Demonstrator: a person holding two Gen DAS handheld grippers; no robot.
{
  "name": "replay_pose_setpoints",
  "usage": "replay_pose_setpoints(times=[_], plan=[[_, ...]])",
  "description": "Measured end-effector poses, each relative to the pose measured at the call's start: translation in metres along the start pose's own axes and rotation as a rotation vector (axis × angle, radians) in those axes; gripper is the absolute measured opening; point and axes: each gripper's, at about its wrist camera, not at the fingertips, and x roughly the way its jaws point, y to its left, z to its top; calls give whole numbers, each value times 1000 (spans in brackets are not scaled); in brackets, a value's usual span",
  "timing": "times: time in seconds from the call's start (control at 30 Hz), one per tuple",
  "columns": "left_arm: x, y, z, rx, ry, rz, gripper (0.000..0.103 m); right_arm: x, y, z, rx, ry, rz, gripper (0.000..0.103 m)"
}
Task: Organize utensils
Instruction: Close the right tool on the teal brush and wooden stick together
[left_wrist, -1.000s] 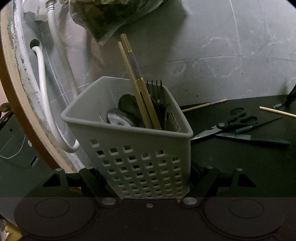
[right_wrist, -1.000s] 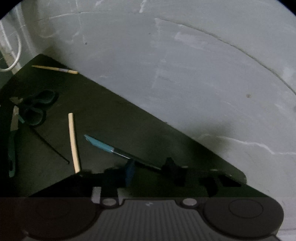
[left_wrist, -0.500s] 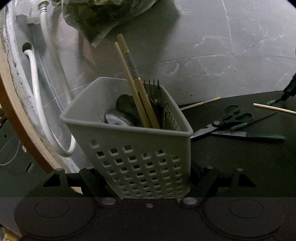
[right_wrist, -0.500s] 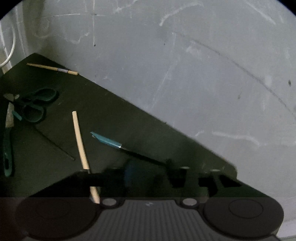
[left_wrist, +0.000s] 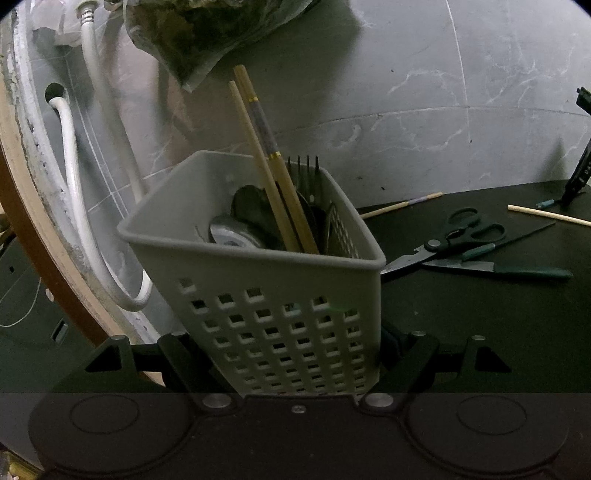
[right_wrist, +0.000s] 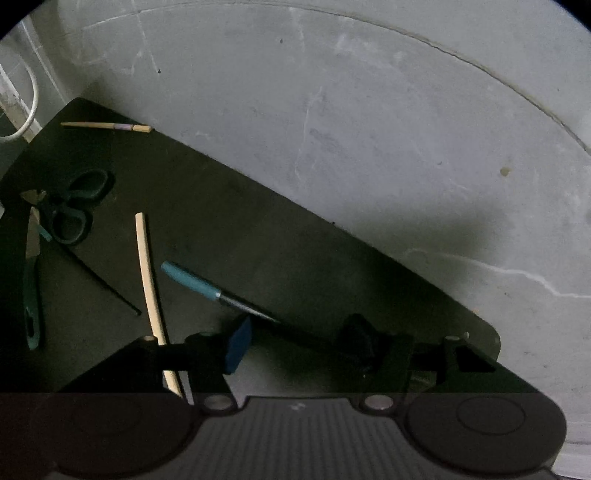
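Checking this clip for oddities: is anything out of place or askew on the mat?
Yes. The chopsticks are split up: two stand in the grey caddy, while one patterned chopstick and one plain chopstick lie apart on the black mat. The scissors lie open across a knife.

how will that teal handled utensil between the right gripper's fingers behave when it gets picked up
The teal-handled utensil looks thin and rigid, so probably light and stiff. Its narrow dark shaft may pivot or slip in the right gripper, whose jaws have just been opening and now straddle it. Lying flat on the black mat, it may be fiddly to pinch.
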Motion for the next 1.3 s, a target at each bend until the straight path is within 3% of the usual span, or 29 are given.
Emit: replay_pose_setpoints(times=[0.07, 0.2, 0.3, 0.5, 0.77, 0.97, 1.07, 1.17, 1.3], plan=[[0, 1, 0, 0, 0, -5, 83, -1, 2, 0, 13, -7, -6, 51], [1, 4, -1, 2, -3, -16, 82, 0, 4, -9, 78, -29, -29, 14], [1, 5, -2, 9, -5, -27, 82, -1, 13, -18, 117, -54, -36, 6], [2, 9, -2, 28, -7, -53, 82, -2, 47, -30, 140, -115, 29, 6], [1, 13, -3, 44, -18, -82, 82, -7, 82, -42, 73, -82, 27, 6], [3, 18, -3, 57, -22, -107, 82, -13, 96, -60, 198, -111, -14, 6], [4, 21, -3, 67, -24, -120, 82, -14, 96, -63, 267, -134, 6, 7], [4, 23, -3, 74, -27, -131, 82, -14, 92, -63, 340, -138, 30, 14], [4, 24, -4, 78, -31, -141, 82, -15, 83, -61, 433, -136, 56, 41]])
